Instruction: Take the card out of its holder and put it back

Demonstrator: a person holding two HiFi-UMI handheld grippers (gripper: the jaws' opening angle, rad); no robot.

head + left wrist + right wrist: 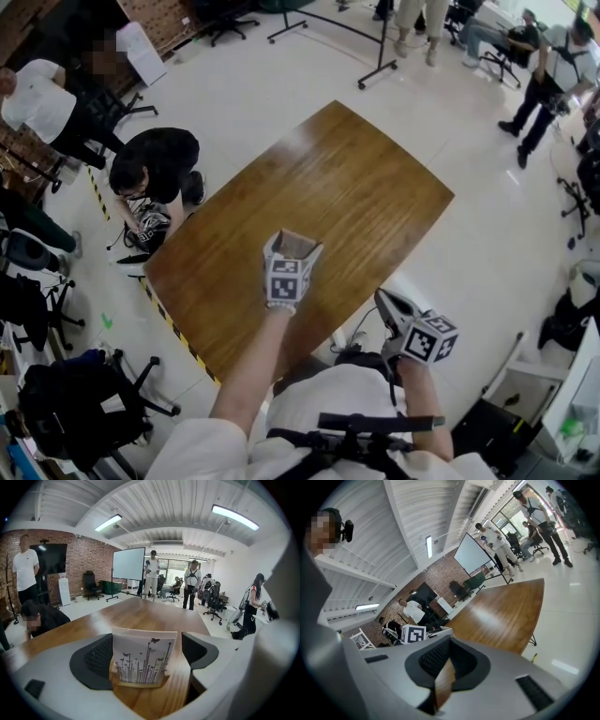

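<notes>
Our left gripper (pixel 294 246) is the closest thing, sitting just below the middle of the head view over the near part of the wooden table (pixel 356 178). In the left gripper view its jaws are spread wide with the card (pixel 144 658) right between them. The card is white with dark stems and little butterflies printed on it. It stands upright in its wooden holder (pixel 140 685), and the holder rests on the tabletop. The card's left edge overlaps the left pad in that view, and there's a clear gap to the right pad, so nothing is being pinched as far as we can see.

Our right gripper (pixel 387 303) is at the lower right of the head view, just past the table's near edge and well apart from the card. In the right gripper view its jaws are pressed together at the tips, with only a thin sliver of wood showing through and nothing held.

Around the room, a person in black (pixel 155 164) crouches at the table's left edge in the head view. A whiteboard (pixel 129 563) on a rolling stand is at the upper middle of the left gripper view, with several people standing near it. Brick wall on the left there too.
</notes>
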